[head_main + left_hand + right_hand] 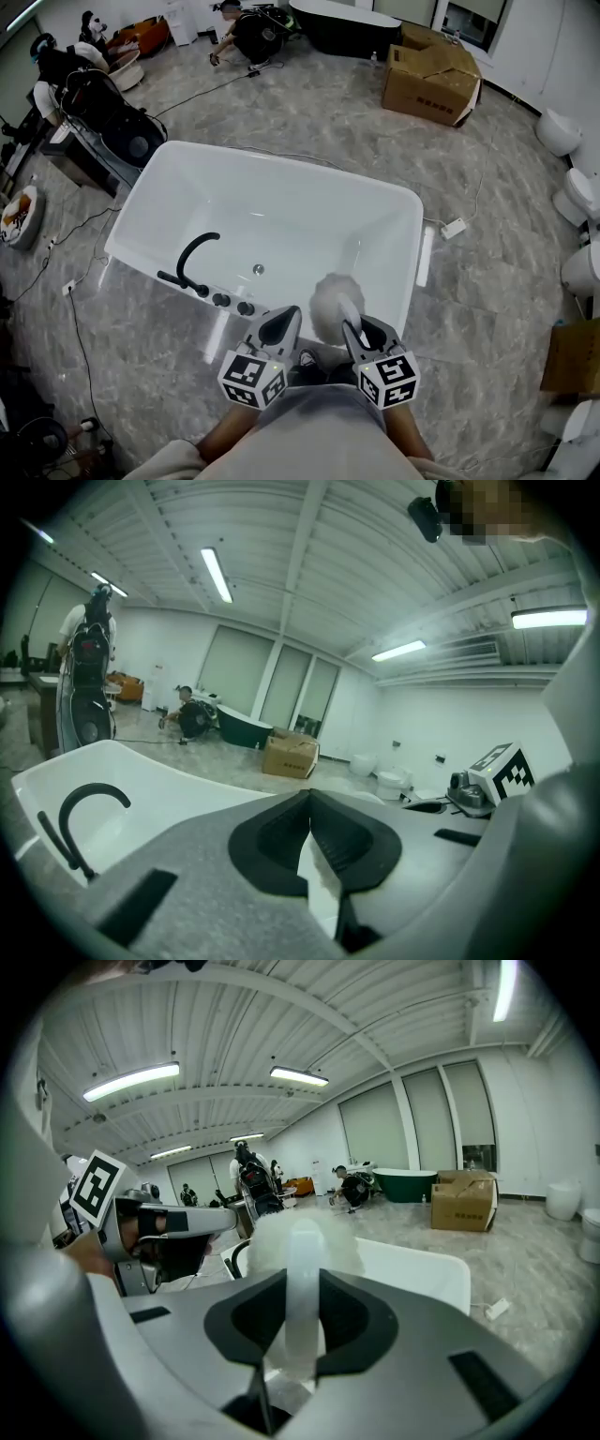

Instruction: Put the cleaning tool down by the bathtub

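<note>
The right gripper (302,1330) clamps the white handle of the fluffy cleaning brush (330,298), which is over the near end of the white bathtub (281,161). The left gripper (309,803) is closed and empty. A cardboard box (431,80) sits on the grey marble floor (328,112) beyond.

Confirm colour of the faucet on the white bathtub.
Black. The faucet shows best in the head view, against the white bathtub.

No legible text, brand or number anywhere. The cardboard box (290,756) carries a dark line of print on its side, too small to read. The left marker cube (251,379) and right marker cube (389,379) bear only black-and-white square patterns, no letters.
</note>
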`<state>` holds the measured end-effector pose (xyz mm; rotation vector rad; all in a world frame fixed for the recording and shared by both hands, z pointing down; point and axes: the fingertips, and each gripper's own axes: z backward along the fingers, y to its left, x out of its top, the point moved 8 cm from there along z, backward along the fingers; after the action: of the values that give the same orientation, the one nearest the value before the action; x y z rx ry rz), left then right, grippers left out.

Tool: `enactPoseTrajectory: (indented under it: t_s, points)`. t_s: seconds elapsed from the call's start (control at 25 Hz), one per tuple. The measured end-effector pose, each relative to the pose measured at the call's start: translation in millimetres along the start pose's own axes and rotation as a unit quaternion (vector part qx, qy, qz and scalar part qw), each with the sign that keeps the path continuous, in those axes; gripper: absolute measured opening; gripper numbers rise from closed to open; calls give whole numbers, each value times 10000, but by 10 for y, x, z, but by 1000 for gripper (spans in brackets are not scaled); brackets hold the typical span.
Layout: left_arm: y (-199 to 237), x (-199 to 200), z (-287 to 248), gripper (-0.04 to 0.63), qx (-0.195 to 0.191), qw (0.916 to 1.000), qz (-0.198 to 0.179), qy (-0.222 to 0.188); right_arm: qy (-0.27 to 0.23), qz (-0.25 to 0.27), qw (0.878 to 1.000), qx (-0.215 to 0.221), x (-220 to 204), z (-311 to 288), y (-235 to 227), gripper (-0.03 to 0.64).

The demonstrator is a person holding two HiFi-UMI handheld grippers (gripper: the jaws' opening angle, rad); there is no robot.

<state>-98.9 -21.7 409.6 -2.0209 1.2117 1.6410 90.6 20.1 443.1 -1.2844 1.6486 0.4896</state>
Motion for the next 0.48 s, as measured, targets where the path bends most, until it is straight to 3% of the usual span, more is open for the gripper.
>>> enactPoseTrajectory:
  t_s: [0.48]
  points:
    - [-35, -8, -113, 6, 82, 9999, 71, 73, 328, 14, 9994, 140, -119, -150, -164, 77]
